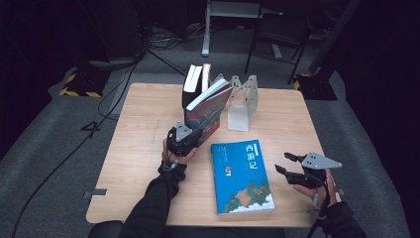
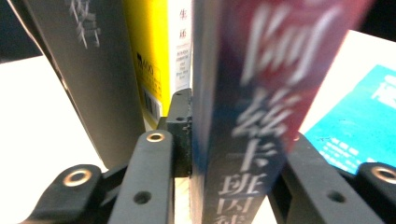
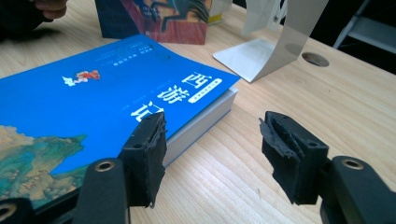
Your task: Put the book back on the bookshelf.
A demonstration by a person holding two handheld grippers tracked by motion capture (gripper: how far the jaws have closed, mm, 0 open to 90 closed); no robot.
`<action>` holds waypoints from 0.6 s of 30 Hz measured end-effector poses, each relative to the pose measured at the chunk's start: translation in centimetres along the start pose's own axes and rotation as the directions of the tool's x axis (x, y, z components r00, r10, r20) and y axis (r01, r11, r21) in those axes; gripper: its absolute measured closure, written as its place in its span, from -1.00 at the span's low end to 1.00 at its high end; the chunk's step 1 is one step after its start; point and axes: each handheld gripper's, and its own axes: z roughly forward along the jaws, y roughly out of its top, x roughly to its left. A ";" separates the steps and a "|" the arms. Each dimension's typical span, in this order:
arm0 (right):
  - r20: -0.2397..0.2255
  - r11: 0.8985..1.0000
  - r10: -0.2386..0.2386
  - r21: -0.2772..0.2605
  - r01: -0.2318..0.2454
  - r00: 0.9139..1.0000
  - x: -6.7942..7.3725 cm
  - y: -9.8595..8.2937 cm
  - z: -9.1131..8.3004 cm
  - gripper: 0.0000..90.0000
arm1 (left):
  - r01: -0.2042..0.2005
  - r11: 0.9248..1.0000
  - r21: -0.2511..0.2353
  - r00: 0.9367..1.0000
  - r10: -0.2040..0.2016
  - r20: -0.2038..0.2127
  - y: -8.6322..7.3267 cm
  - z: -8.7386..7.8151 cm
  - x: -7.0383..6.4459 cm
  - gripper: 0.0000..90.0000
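High view. Item one: my left gripper (image 1: 184, 140), jaws pinching the spine end of a red-and-dark-blue paperback with an illustrated cover (image 1: 208, 106). The book stands on edge on the pale wooden table (image 1: 143, 129), tilted, its top leaning away from two upright books, one dark and one pale (image 1: 195, 79), towards a bare silver metal bookend (image 1: 242, 101) standing just beside it. Item two: my right gripper (image 1: 292, 169), jaws spread, holding nothing, hovering near the right edge of a bright blue hardback with white Chinese title (image 1: 241, 176), which lies flat at the table's front. I judge the step in hand to be shelving the red book against the upright pair; the blue book waits its turn.

Left gripper view. The red book's spine (image 2: 252, 116) sits clamped between my two jaws, lettering blurred. Behind it are the dark grey book (image 2: 102, 84) and a yellow-and-white one (image 2: 161, 51), close at hand; a corner of the blue book (image 2: 359, 126) lies off to the side.

Right gripper view. Spread jaws frame the blue book's corner (image 3: 140, 88); one pad sits just beside its page edge, whether touching I cannot tell. Beyond are the bookend's base (image 3: 247, 56) and the foot of the red book (image 3: 159, 21).

Next move, as I judge it: tip the red book upright and push it flush to the pair. Obstacle: the bookend stands close on the leaning side and could be knocked.
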 end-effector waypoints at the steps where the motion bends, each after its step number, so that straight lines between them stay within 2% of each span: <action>1: 0.007 1.000 0.000 0.007 0.000 1.000 0.0 0.0 0.1 -0.12 | 0.005 1.000 0.001 1.000 -0.005 -0.017 0.1 0.2 -0.2 0.63; 3: 0.038 1.000 0.003 0.023 -0.004 0.999 -0.1 0.0 0.2 -0.14 | 0.020 1.000 0.006 0.999 -0.020 -0.044 0.4 0.7 -0.7 0.64; 5: 0.033 0.999 0.020 0.027 -0.020 0.999 -0.2 -0.1 0.2 -0.14 | 0.043 0.999 0.005 0.997 -0.043 -0.067 0.6 1.1 -1.4 0.64; 9: 0.031 0.999 0.020 0.044 -0.021 0.999 -0.2 -0.4 0.0 -0.15 | 0.062 0.998 0.006 0.993 -0.061 -0.103 1.0 2.3 -2.8 0.64; 10: 0.030 0.998 0.022 0.051 -0.024 0.999 -0.2 -0.5 0.0 -0.15 | 0.079 0.997 0.003 0.991 -0.078 -0.110 1.1 2.6 -3.0 0.64; 13: 0.033 0.998 0.029 0.054 -0.030 0.999 -0.4 -0.8 -0.1 -0.15 | 0.087 0.996 0.020 0.989 -0.084 -0.123 1.7 3.6 -3.7 0.64; 15: 0.033 0.998 0.031 0.057 -0.032 0.999 -0.5 -0.9 -0.1 -0.15 | 0.106 0.994 0.018 0.985 -0.103 -0.140 2.0 4.1 -3.9 0.64; 18: 0.029 0.998 0.034 0.055 -0.035 0.999 -0.6 -1.0 -0.1 -0.15 | 0.099 0.994 0.035 0.983 -0.092 -0.161 2.6 5.1 -4.3 0.64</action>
